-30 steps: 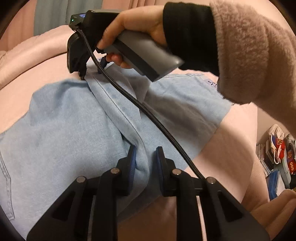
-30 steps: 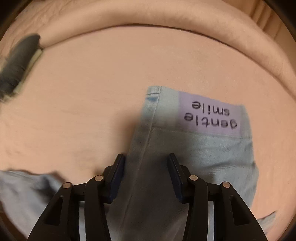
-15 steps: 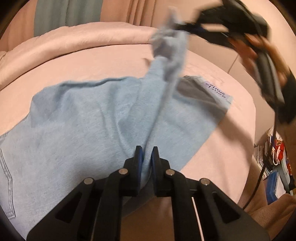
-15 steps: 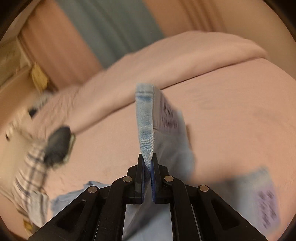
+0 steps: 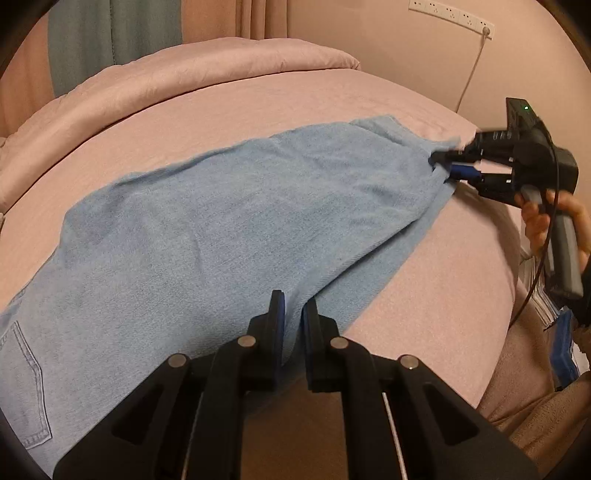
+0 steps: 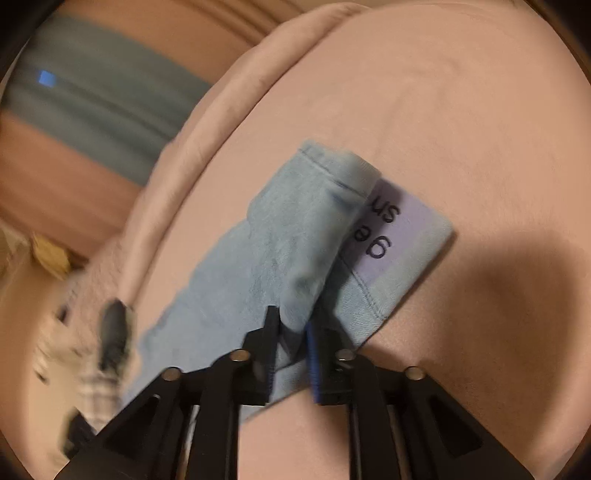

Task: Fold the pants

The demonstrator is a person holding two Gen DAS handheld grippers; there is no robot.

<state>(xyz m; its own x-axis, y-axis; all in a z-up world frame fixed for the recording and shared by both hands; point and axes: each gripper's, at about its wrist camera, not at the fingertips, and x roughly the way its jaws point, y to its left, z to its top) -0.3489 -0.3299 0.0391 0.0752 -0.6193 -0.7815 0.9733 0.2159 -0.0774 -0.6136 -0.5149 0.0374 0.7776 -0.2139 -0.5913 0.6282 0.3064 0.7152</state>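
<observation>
Light blue denim pants (image 5: 229, 221) lie spread across the pink bed (image 5: 258, 103), one leg folded over the other. My left gripper (image 5: 293, 314) is shut on the near edge of the pants. My right gripper (image 5: 445, 168) is at the far right in the left wrist view, shut on the pants' leg end. In the right wrist view that gripper (image 6: 291, 326) pinches the folded hem (image 6: 295, 236), which partly covers a lilac patch with dark lettering (image 6: 391, 225). A back pocket (image 5: 26, 387) shows at the lower left.
A pink duvet roll (image 5: 184, 70) runs along the bed's far side. Curtains (image 5: 110, 33) hang behind it. A wall socket strip (image 5: 450, 14) with a cable is on the right wall. Blurred checked clothing (image 6: 92, 354) lies off the bed's left side.
The right gripper closed on the leg end, lifted it and carried it to the right, laying the leg over the other one. The left gripper closed on the near edge.
</observation>
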